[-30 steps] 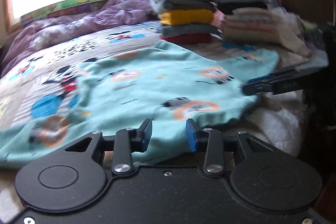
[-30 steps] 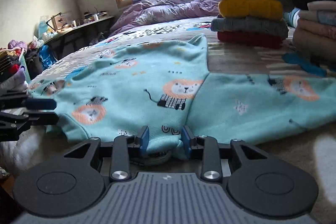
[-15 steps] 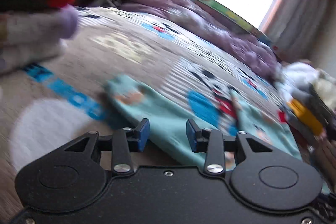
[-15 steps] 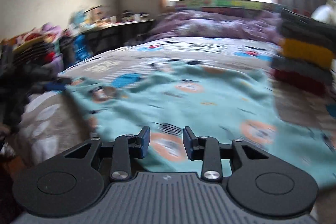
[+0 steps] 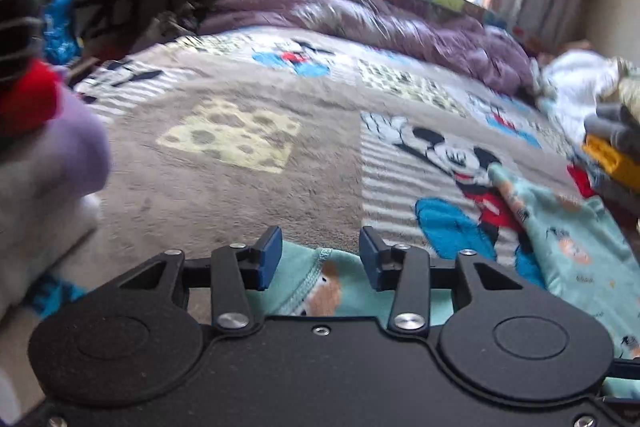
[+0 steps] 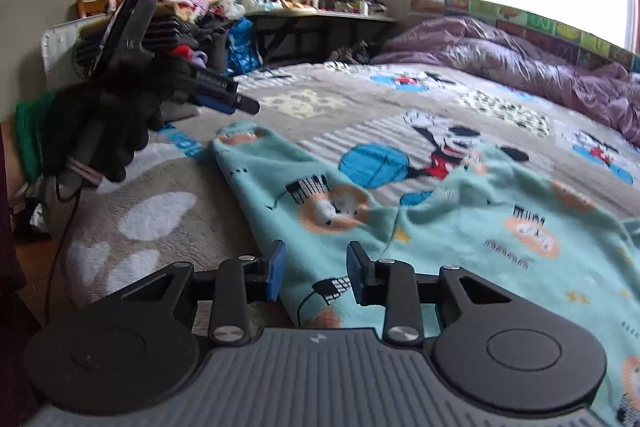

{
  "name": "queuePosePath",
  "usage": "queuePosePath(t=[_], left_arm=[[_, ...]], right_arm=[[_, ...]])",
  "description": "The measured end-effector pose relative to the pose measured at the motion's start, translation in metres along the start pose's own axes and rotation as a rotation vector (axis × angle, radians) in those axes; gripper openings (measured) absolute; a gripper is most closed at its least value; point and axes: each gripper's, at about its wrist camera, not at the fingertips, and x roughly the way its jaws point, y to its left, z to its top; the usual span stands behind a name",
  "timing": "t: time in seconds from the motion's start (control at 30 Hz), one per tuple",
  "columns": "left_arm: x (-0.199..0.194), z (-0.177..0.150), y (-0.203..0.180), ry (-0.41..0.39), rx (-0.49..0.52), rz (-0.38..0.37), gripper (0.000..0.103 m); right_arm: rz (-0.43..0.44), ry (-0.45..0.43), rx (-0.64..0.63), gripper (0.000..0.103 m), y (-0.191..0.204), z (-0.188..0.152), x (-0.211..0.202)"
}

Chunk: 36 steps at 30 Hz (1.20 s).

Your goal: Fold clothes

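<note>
A teal garment with a lion print (image 6: 460,227) lies spread on the bed, one sleeve stretched to the left and ending in a cuff (image 6: 240,135). My left gripper (image 5: 320,259) hovers over that cuff (image 5: 320,287). Its jaws are opening and nothing is clamped between them. In the right wrist view a black-gloved hand (image 6: 92,131) holds the left gripper (image 6: 240,103) clear above the cloth. My right gripper (image 6: 316,271) stands open just over the near edge of the sleeve, and its pads do not press on the cloth.
A cartoon-mouse blanket (image 5: 240,131) covers the bed, with a purple duvet (image 6: 520,67) bunched under the window. Folded clothes are stacked at the right (image 5: 616,155). A loose pile of clothes (image 5: 40,147) sits close at the left, and behind it is a cluttered desk (image 6: 320,11).
Both grippers have swung left across the garment, away from the folded stack. The left one now hovers over the sleeve cuff, and the right one is off the hem edge it stood at.
</note>
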Motion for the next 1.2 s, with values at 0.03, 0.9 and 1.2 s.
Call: queuePosePath(t=[0.03, 0.9, 1.2], left_arm=[[0.007, -0.002, -0.001, 0.038, 0.019, 0.001, 0.041], [-0.061, -0.039, -0.024, -0.007, 0.285, -0.155, 0.036], [-0.058, -0.054, -0.074, 0.037, 0.357, -0.28, 0.034]], right_arm=[[0.0, 0.01, 0.006, 0.035, 0.002, -0.004, 0.004], [-0.115, -0.069, -0.215, 0.041, 0.06, -0.024, 0.007], [-0.074, -0.002, -0.149, 0.045, 0.053, -0.031, 0.017]])
